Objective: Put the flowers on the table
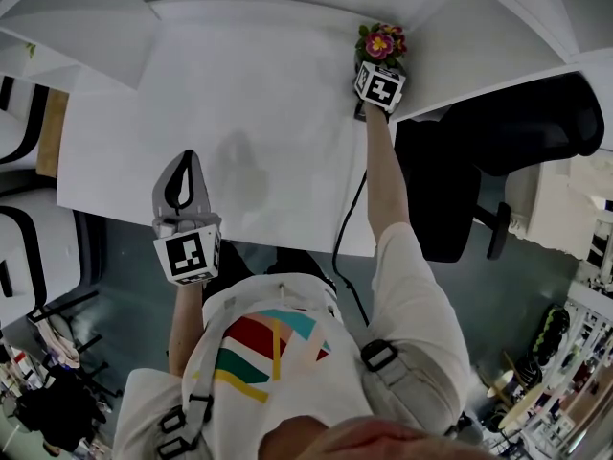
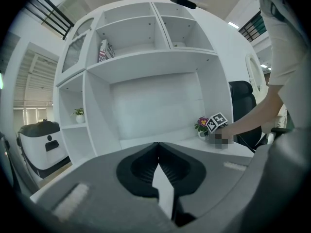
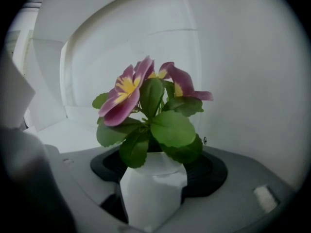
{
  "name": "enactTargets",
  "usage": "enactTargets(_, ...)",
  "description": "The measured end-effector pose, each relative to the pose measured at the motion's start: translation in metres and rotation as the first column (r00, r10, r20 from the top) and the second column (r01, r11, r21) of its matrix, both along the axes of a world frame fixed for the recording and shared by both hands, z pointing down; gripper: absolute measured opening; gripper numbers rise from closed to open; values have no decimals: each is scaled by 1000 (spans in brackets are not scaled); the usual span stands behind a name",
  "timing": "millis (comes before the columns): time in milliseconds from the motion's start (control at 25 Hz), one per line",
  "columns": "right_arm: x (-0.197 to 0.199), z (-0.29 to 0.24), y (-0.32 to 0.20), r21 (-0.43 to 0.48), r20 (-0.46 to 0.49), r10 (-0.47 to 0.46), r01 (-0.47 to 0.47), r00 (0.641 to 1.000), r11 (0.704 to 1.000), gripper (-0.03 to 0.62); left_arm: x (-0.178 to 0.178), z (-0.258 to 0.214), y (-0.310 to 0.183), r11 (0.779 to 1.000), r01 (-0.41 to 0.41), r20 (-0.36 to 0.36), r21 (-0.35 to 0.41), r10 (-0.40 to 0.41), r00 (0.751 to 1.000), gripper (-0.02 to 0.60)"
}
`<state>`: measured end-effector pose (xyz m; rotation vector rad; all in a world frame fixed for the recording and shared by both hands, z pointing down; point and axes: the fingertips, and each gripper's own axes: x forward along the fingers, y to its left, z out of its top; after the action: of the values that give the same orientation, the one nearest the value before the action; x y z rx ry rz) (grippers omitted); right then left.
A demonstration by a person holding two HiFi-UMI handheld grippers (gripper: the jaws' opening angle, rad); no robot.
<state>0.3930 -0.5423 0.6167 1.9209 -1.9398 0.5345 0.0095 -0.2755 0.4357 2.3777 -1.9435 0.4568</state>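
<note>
Right gripper view has the right gripper (image 3: 158,165) pinching a small white pot of purple-and-yellow flowers with green leaves (image 3: 148,198) by its sides (the blooms rise straight above the jaws). Head view places that pot at the far right corner of the white table (image 1: 259,103), close against the white shelving (image 1: 479,36), with a black office chair (image 1: 498,142) just beside. The left gripper (image 1: 188,164), jaws pressed together and empty, sits over the table's near edge, well apart.
</note>
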Motion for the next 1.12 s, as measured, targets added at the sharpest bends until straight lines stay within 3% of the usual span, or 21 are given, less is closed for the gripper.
enactTargets(360,1,2,6,1,66,-12,12,998,1000,325,10,-1,-3,1000,-18,7,14,18,1000,5)
enactTargets(1120,-8,-7,11,18,56,-50,50,997,999,367,5,-9,1,999,0,5,37,0,1000,5)
